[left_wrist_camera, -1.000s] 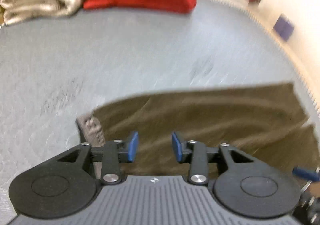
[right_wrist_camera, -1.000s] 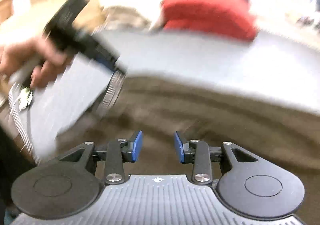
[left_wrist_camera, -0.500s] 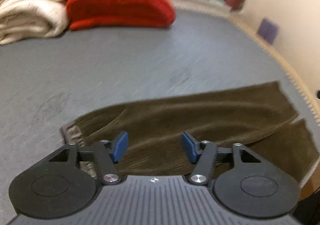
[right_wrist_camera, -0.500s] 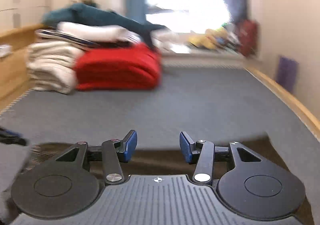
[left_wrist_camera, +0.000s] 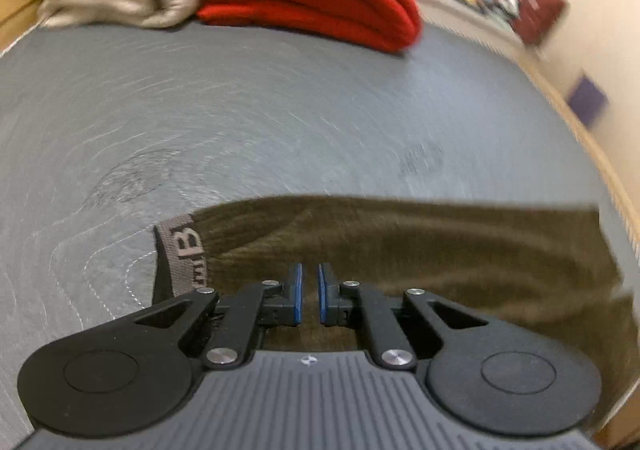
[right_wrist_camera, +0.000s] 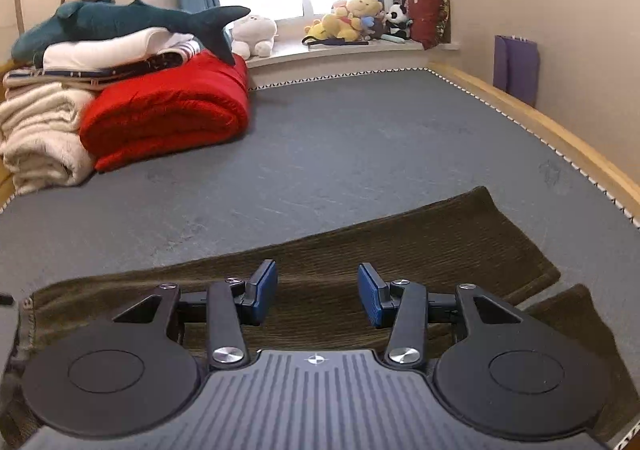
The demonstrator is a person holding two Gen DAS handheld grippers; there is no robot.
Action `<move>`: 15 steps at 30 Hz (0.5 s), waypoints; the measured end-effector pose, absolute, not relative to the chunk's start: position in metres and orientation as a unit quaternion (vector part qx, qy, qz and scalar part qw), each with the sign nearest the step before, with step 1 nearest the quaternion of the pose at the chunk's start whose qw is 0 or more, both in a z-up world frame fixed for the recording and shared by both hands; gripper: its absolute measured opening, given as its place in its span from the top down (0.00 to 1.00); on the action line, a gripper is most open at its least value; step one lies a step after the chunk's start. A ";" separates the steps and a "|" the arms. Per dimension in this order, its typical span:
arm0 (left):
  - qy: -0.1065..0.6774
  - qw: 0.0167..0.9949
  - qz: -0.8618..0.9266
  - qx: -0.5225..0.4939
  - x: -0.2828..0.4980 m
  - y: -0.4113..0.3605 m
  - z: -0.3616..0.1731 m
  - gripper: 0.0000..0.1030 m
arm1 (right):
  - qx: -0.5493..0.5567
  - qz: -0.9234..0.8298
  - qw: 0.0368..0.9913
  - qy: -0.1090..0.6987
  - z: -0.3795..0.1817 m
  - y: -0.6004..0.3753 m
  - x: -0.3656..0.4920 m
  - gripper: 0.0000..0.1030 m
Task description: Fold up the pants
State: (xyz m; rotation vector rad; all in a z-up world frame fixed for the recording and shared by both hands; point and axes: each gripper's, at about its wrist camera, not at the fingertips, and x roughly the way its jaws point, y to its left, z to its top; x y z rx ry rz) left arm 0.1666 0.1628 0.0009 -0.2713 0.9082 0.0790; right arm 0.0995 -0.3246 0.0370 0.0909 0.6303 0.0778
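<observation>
Olive-brown pants [left_wrist_camera: 420, 250] lie flat across the near part of a grey bed [left_wrist_camera: 240, 109], with the grey lettered waistband [left_wrist_camera: 184, 250] at the left. My left gripper [left_wrist_camera: 310, 298] is low on the pants just right of the waistband. Its blue pads stand a narrow slit apart, with brown cloth showing in the slit. In the right wrist view the pants [right_wrist_camera: 400, 246] run off to the right, one leg end lying over the other. My right gripper [right_wrist_camera: 316, 290] hovers over the legs, open, with nothing between its pads.
A folded red blanket [right_wrist_camera: 168, 113] and cream blankets [right_wrist_camera: 36, 129] are stacked at the far left, with a shark plush [right_wrist_camera: 120, 21] on top. The wooden bed edge [right_wrist_camera: 540, 121] runs along the right. Soft toys [right_wrist_camera: 356, 21] line the windowsill, and a purple bag [right_wrist_camera: 516, 65] stands by the wall.
The left gripper sank onto the pants by the waistband and its wide jaws closed. The right gripper swung right, away from the left hand, to the leg side and opened slightly.
</observation>
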 end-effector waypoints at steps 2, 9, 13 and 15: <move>0.431 0.887 0.063 -0.151 0.166 0.177 0.004 0.92 | 0.040 0.038 0.948 0.312 0.037 -0.325 0.099 0.54; 0.440 0.868 0.109 -0.203 0.170 0.209 0.003 0.92 | 0.058 0.030 0.949 0.309 0.042 -0.332 0.100 0.53; 0.441 0.864 0.116 -0.215 0.173 0.216 0.001 0.92 | 0.073 0.027 0.947 0.310 0.042 -0.332 0.104 0.53; 0.440 0.863 0.113 -0.220 0.175 0.215 0.000 0.92 | 0.076 0.025 0.946 0.313 0.042 -0.330 0.107 0.54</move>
